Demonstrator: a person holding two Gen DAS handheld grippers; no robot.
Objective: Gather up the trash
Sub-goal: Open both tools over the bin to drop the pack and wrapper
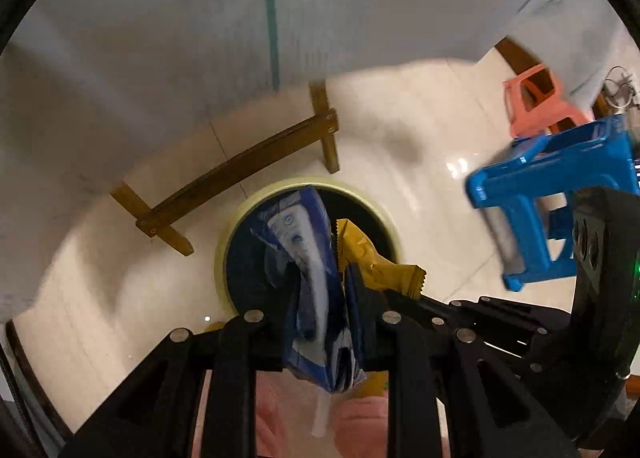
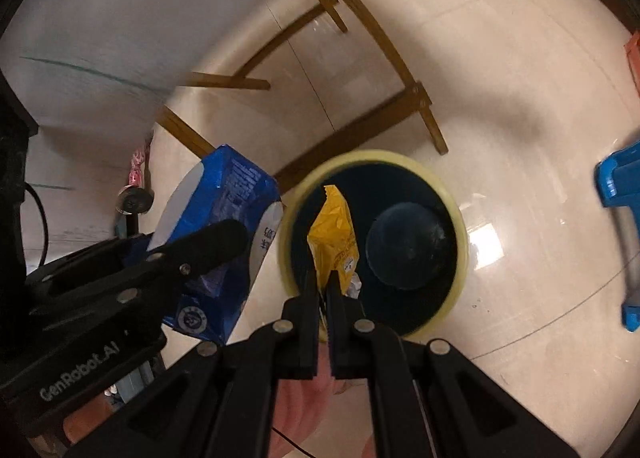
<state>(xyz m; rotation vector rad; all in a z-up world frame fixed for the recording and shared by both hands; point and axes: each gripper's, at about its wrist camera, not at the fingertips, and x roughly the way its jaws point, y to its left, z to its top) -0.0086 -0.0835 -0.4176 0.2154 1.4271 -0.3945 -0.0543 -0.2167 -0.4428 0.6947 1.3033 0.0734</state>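
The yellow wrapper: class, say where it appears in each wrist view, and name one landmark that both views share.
Left wrist view: the yellow wrapper is right of centre, beside the blue packet, over the bin's mouth.
Right wrist view: it is at centre, pinched in the right gripper, upright over the bin's left half.
Shared landmark: the yellow-rimmed bin.

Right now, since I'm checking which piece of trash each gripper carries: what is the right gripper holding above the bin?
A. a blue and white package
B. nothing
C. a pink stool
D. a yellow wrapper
D: in the right wrist view, the right gripper is clamped on the yellow wrapper over the round bin, while the blue and white package sits in the left gripper.
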